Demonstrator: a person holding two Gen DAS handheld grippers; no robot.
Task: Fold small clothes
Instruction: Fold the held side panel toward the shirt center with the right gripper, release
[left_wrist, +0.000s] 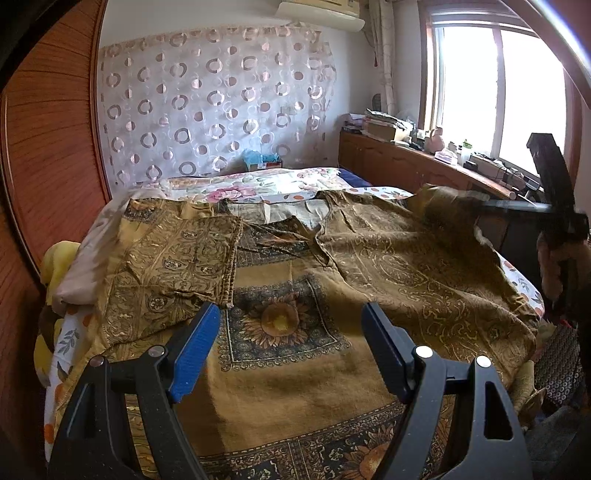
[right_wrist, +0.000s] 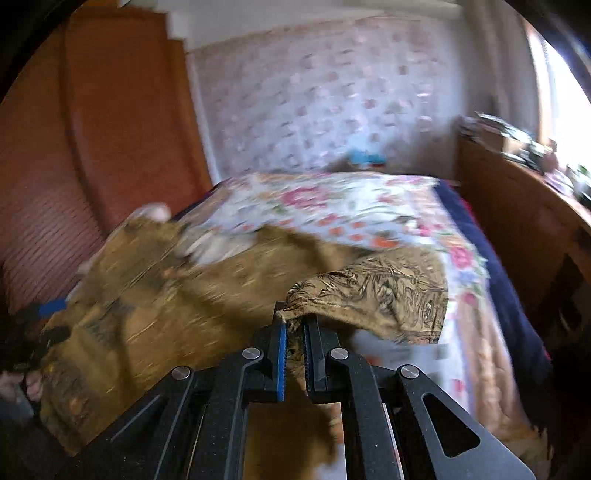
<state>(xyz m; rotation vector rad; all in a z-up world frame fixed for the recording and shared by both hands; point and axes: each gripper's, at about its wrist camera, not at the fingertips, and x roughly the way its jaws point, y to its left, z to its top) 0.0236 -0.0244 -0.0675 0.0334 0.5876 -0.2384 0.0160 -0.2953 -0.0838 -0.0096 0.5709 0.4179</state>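
Shirt (left_wrist: 388, 258), olive-gold with a paisley print, lies spread on the bed (left_wrist: 295, 181), one sleeve lifted.

The shirt lies front up over a sunflower-patterned blanket (left_wrist: 280, 369), collar toward 12 o'clock. Its sleeve at 9 o'clock is folded in over the chest; the fabric is brown-gold with pale scrollwork and dark medallions. The left gripper (left_wrist: 291, 339) hangs above the blanket at 6 o'clock, jaws spread wide with nothing between them. The right gripper (right_wrist: 294, 332) has its jaws pressed together on the cuff of the other sleeve (right_wrist: 388, 291), which rises off the bed at 3 o'clock in the left view. In the right view that sleeve is sharp, while the rest of the shirt and the room are smeared by blur.
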